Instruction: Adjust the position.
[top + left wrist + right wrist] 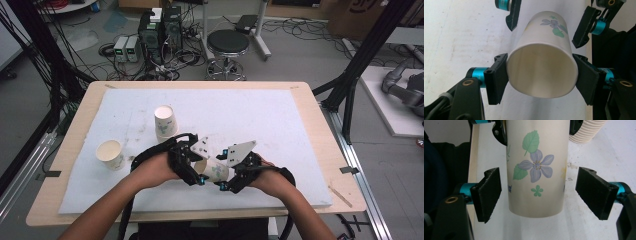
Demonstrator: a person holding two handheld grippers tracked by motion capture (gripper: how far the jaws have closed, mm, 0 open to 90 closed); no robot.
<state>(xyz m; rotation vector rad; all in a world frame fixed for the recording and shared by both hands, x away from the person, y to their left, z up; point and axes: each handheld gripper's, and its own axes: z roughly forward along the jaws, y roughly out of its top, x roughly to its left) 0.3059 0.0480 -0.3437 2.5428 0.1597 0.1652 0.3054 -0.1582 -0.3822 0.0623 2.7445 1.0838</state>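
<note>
Left gripper clamps the paper cup; right gripper gapes around it.

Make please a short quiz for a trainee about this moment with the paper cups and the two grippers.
1. True or false: the left gripper grips the flowered cup near its open rim.
2. Which gripper stands open around the cup's bottom end, pads apart from it?
A. left
B. right
3. How many other cups stand on the white mat, apart from the held one?

Key:
1. True; its pads press both sides of the rim.
2. B; gaps show on both sides.
3. Two: an upside-down cup and an upright cup.
</note>
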